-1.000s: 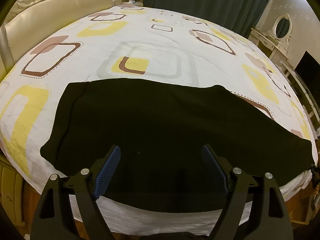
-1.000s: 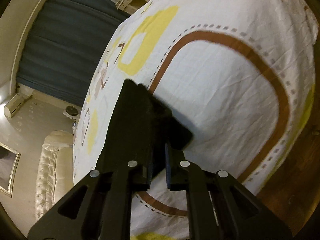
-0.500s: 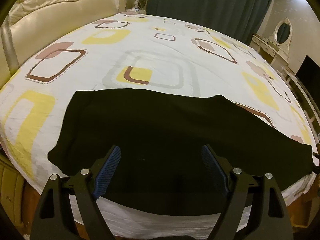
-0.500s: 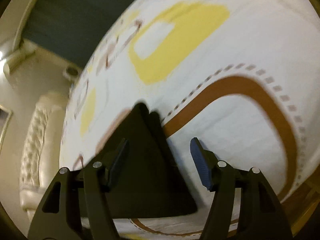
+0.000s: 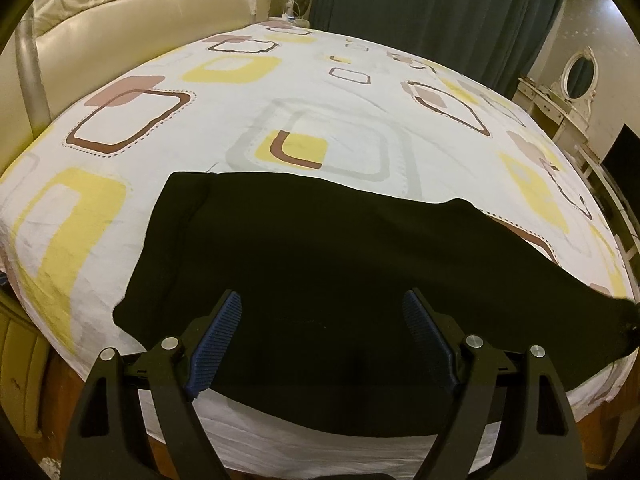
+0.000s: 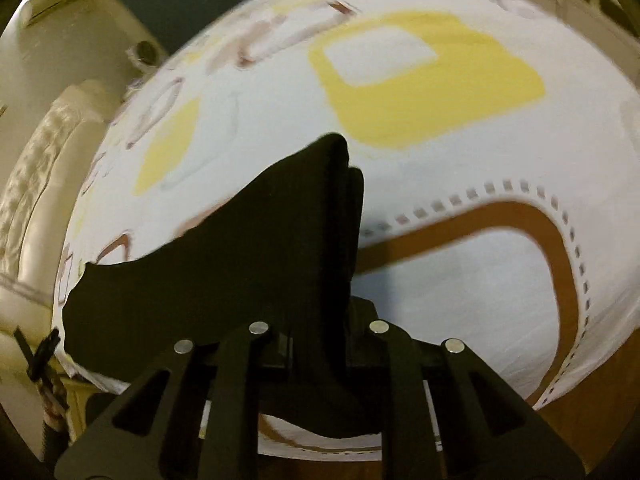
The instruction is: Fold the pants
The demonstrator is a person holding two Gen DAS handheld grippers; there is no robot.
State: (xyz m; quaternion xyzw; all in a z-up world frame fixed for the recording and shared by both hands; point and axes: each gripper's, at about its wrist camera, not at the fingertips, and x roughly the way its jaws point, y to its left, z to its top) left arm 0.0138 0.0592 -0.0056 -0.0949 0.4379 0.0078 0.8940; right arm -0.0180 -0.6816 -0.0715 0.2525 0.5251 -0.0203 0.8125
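Black pants (image 5: 320, 264) lie flat across the near part of the bed, on a patterned sheet (image 5: 320, 120). Their waist end is at the left and the leg end reaches the bed's right edge. My left gripper (image 5: 322, 296) hangs open just above the middle of the pants, nothing between its blue pads (image 5: 218, 340). In the right wrist view the pants (image 6: 240, 260) run off to the left. My right gripper (image 6: 320, 320) is closing on the leg end, and the cloth is pinched between its jaws. A fold of it stands up ahead of the fingers and hides the pads.
A cream tufted headboard (image 5: 120, 20) stands at the far left, a dark curtain (image 5: 440, 8) behind the bed. A white dressing table with an oval mirror (image 5: 576, 80) and a dark screen (image 5: 624, 152) are at the right. Wood floor (image 6: 580, 420) shows past the bed edge.
My right gripper opened, rolled and slid along the leg end, then shut on the cloth again. The left gripper stayed open over the pants, barely shifting.
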